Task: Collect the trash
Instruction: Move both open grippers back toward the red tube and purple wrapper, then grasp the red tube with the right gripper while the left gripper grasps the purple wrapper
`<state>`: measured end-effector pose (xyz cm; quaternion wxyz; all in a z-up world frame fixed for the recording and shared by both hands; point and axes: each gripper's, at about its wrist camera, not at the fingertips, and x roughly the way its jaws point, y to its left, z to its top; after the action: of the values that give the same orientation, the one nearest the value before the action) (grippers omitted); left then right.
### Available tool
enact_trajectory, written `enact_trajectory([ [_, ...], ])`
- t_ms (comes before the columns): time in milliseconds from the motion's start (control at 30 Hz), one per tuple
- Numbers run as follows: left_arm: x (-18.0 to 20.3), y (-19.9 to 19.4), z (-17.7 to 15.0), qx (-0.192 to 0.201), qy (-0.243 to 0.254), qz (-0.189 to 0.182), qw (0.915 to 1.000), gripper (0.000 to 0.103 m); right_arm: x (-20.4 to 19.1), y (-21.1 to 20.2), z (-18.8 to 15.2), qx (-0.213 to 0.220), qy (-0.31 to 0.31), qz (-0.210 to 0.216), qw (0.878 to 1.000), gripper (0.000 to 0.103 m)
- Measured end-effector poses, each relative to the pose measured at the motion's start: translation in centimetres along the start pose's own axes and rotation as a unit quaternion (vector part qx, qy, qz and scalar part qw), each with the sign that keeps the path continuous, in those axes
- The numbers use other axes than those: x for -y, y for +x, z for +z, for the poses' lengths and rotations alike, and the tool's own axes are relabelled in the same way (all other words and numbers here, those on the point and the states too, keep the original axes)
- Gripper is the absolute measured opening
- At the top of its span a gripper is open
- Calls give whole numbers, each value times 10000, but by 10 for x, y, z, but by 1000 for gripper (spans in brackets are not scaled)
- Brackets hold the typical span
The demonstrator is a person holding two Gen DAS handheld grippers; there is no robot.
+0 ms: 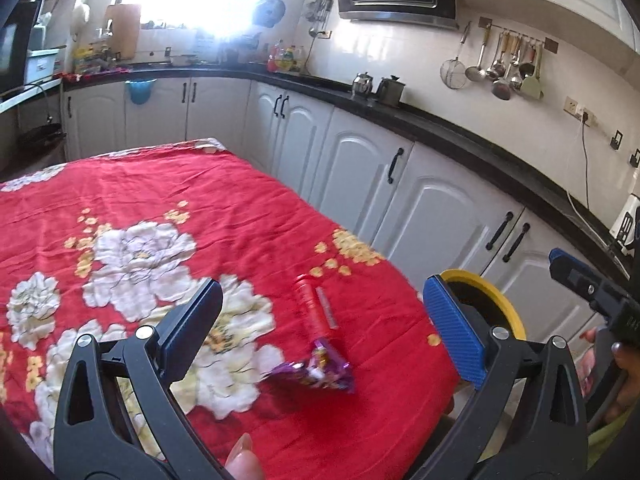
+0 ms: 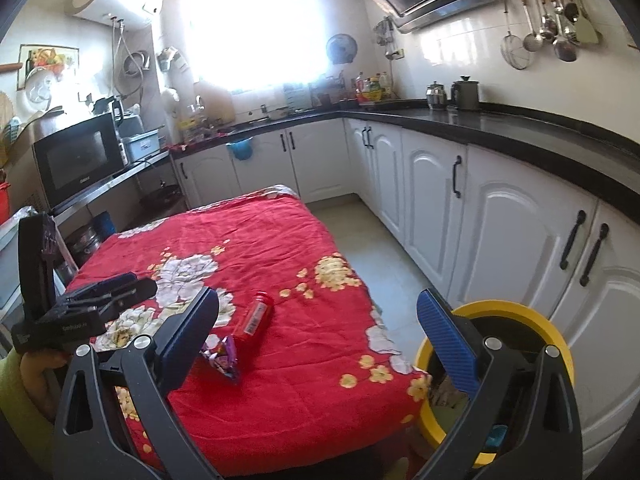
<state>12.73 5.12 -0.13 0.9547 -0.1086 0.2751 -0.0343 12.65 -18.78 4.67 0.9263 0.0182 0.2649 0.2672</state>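
The crumpled purple foil snack wrapper lay on the red floral cloth covering the bench, near its front right corner, just beside a red cylindrical tube with a printed label; whether the two touched could not be told. Both sat close to the bench edge, within short reach of the yellow-rimmed round bin with a black liner standing on the floor beside that corner, presumably the place for the trash. You held your left gripper above the wrapper, jaws spread wide and empty, framing it for a likely pick-up. Your right gripper, jaws likewise apart and holding nothing, hung between bench and bin.
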Motion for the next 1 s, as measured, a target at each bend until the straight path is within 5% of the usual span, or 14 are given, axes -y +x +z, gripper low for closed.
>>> enact_trajectory([
  [467,-33,28,-43,-816,-72,-97,9966,91,-27,70,-4,-644,-171,301,9973,97],
  [700,-35,49,-58,-1146,-98,-243,9931,67,-42,118,-8,-1108,-298,486,9922,97],
  [833,-35,56,-63,-1219,-116,-328,9919,64,-51,145,-10,-1352,-322,580,9886,96],
  [1000,-34,68,-66,-1313,-110,-465,9902,62,-59,179,-15,-1795,-220,827,9800,80],
])
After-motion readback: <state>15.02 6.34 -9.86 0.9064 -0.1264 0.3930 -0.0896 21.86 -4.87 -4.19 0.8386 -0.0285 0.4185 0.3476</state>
